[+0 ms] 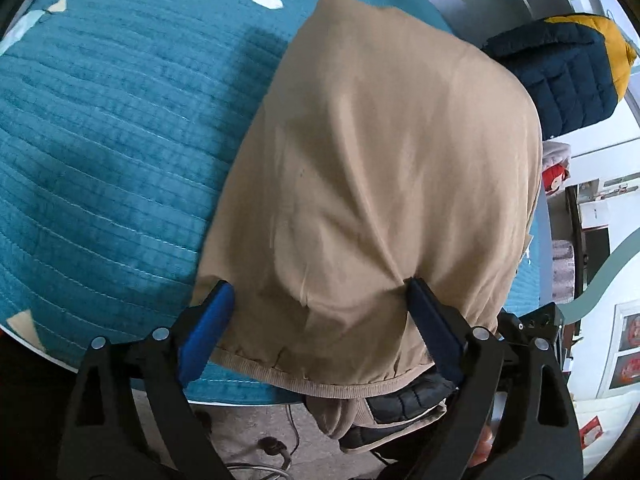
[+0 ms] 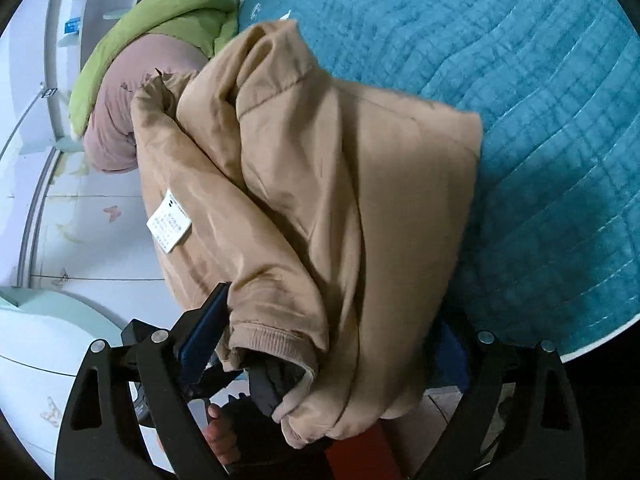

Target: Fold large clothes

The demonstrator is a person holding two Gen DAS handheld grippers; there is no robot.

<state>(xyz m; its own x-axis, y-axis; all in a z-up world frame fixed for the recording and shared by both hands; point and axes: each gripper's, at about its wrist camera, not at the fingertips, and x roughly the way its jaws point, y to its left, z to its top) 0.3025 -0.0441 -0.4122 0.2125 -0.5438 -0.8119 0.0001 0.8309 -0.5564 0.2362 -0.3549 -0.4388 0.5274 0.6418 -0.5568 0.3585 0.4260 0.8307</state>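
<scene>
Left wrist view: the left gripper (image 1: 320, 312) is spread wide, the tan jacket (image 1: 384, 168) lying between and ahead of its fingers on the teal quilt (image 1: 112, 128). The right gripper (image 2: 340, 320) is also spread, jacket (image 2: 320, 184) bunched between its fingers.

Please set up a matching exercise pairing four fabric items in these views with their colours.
Items:
1. jacket being folded
2. quilted bed cover
3. puffer jacket beyond the bed's edge
4. crumpled garment at the bed's far end

Colours:
A. navy with a yellow panel
B. lime green
C. tan
D. teal

Pairs: 1-C, 2-D, 3-A, 4-B
</scene>
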